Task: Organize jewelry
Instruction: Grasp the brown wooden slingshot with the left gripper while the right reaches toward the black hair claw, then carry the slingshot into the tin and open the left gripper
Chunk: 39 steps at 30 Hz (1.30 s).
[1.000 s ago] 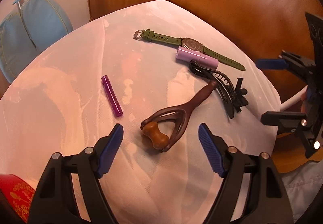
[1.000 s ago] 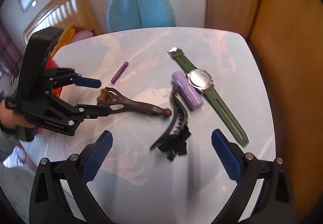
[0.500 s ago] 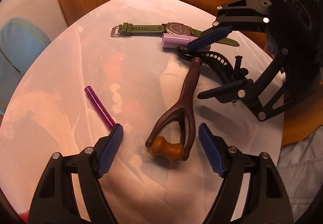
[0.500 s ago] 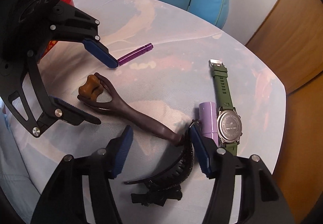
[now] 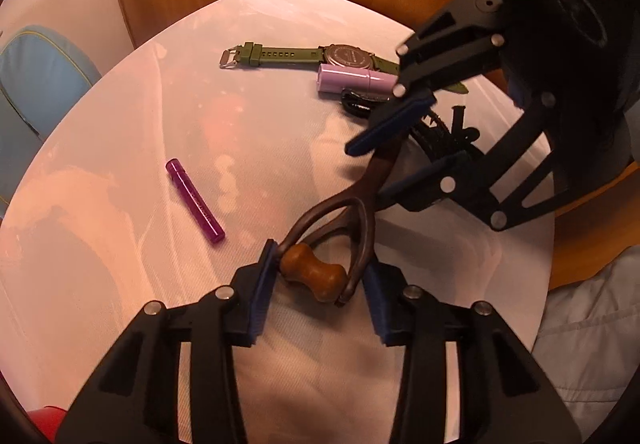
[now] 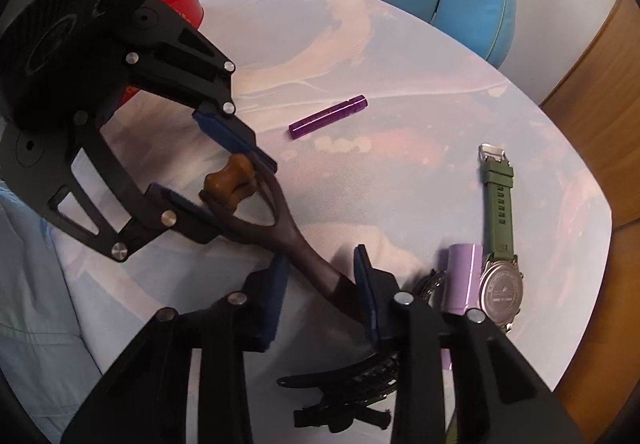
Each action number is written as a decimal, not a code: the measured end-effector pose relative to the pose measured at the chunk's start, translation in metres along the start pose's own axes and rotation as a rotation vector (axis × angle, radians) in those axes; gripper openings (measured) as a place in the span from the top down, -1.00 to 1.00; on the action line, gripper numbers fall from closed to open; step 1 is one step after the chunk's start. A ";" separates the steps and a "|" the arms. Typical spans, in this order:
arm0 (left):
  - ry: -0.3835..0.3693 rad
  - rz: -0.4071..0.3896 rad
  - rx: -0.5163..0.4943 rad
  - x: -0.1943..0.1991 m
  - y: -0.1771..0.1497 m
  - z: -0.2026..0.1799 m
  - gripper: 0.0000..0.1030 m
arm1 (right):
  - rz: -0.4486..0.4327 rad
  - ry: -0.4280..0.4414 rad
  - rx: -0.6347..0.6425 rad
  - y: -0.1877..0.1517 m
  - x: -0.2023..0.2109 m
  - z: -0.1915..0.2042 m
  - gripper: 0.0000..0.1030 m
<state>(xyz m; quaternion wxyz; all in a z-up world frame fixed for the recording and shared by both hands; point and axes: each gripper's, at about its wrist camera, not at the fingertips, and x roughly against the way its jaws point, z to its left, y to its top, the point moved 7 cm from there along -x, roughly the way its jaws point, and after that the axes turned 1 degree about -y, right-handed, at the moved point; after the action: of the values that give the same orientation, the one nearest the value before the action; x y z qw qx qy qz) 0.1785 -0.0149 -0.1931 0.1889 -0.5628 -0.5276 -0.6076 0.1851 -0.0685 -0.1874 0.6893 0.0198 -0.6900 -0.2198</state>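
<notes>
Left wrist: massager (image 5: 348,212) between both closing grippers (contact seemingly partial).

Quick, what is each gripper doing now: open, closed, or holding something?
Left gripper: closing around the roller end of the wooden massager; pads touch its fork.
Right gripper: closing around the massager's handle; firm grip cannot be told.

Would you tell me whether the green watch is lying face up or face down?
Face down: the watch lies flat with its strap spread out, its engraved metal caseback upward.
</notes>
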 end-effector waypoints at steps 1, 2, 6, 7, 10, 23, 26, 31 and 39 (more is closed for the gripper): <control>-0.014 -0.001 0.008 0.001 -0.001 0.000 0.19 | -0.004 0.014 -0.014 -0.003 0.002 0.001 0.48; -0.008 -0.007 0.006 0.003 -0.001 -0.001 0.20 | -0.010 0.024 -0.026 -0.005 0.005 0.003 0.50; 0.004 -0.043 0.028 0.018 0.001 -0.001 0.45 | -0.064 0.067 -0.079 -0.012 0.023 0.014 0.70; -0.004 -0.053 0.031 0.023 0.002 -0.002 0.46 | -0.082 0.069 -0.091 -0.013 0.029 0.016 0.71; 0.005 -0.070 0.005 0.036 0.004 -0.009 0.51 | -0.125 0.074 -0.105 -0.015 0.046 0.028 0.75; 0.252 -0.202 0.089 0.148 -0.027 -0.021 0.54 | -0.356 0.102 0.061 0.034 0.127 0.101 0.78; 0.355 -0.217 0.179 0.192 -0.065 -0.005 0.54 | -0.410 0.170 0.173 0.067 0.133 0.145 0.78; 0.496 -0.216 0.325 0.246 -0.144 0.031 0.54 | -0.401 0.194 0.376 0.132 0.115 0.224 0.78; 0.491 -0.169 0.415 0.257 -0.227 0.131 0.54 | -0.309 0.185 0.342 0.227 0.034 0.284 0.79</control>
<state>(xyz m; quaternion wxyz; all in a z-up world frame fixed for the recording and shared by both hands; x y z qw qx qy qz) -0.0208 0.2751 -0.0879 0.3700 -0.3032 -0.6237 -0.6182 -0.0267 0.2037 -0.0671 0.6944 0.2615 -0.6399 -0.2000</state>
